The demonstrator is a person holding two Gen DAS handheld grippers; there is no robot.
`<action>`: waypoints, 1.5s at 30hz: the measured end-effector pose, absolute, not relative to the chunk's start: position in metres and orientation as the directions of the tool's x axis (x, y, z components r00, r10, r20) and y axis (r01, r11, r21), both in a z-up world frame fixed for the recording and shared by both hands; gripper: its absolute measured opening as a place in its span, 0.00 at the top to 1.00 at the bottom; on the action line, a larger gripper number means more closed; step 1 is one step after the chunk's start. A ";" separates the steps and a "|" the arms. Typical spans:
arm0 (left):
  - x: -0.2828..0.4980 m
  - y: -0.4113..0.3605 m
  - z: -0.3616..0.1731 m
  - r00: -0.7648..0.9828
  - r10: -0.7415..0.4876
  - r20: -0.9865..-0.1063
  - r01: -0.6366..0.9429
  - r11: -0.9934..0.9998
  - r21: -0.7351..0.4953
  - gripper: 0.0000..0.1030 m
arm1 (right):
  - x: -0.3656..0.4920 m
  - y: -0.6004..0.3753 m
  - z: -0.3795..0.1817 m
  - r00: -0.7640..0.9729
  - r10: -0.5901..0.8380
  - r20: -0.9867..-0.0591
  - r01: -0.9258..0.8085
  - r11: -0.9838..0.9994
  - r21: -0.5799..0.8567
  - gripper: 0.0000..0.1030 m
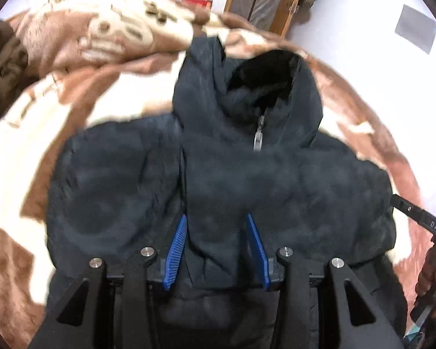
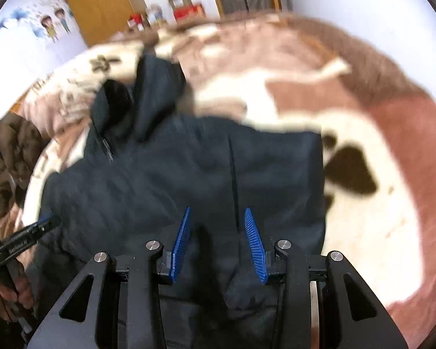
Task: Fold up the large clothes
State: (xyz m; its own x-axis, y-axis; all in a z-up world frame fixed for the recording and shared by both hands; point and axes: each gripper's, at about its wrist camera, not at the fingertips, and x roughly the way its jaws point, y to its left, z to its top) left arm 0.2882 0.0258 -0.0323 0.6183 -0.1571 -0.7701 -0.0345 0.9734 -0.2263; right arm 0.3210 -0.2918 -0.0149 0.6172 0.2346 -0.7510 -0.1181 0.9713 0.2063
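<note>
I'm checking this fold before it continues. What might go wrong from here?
Each gripper, left and right, pinches only a bunched ridge of the puffy jacket, so slick fabric may slip out. The hood lies loose and could flop crooked. The soft blanket may drag along.

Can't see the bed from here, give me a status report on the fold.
Left tool and right tool each shut on a bunched fold of the dark hooded jacket. Jacket on the blanket, zipped. Nothing in the way.
</note>
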 end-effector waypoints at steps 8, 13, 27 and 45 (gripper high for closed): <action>0.342 0.027 -0.064 0.570 -0.111 -0.814 -0.056 0.983 -0.174 0.54 | 0.385 -0.276 -0.064 0.505 0.185 -0.843 -0.112 0.983 0.148 0.62; 0.350 0.021 -0.082 0.586 -0.094 -0.804 -0.040 0.989 -0.146 0.53 | 0.385 -0.265 -0.079 0.519 0.134 -0.844 -0.119 0.989 0.084 0.62; 0.295 0.031 -0.025 0.653 -0.144 -0.743 -0.004 0.981 -0.193 0.56 | 0.310 -0.258 -0.018 0.578 0.193 -0.793 -0.136 0.981 0.139 0.62; 0.238 0.034 -0.018 0.600 -0.156 -0.784 -0.014 0.979 -0.205 0.54 | 0.246 -0.259 0.007 0.612 0.172 -0.772 -0.085 0.985 0.152 0.62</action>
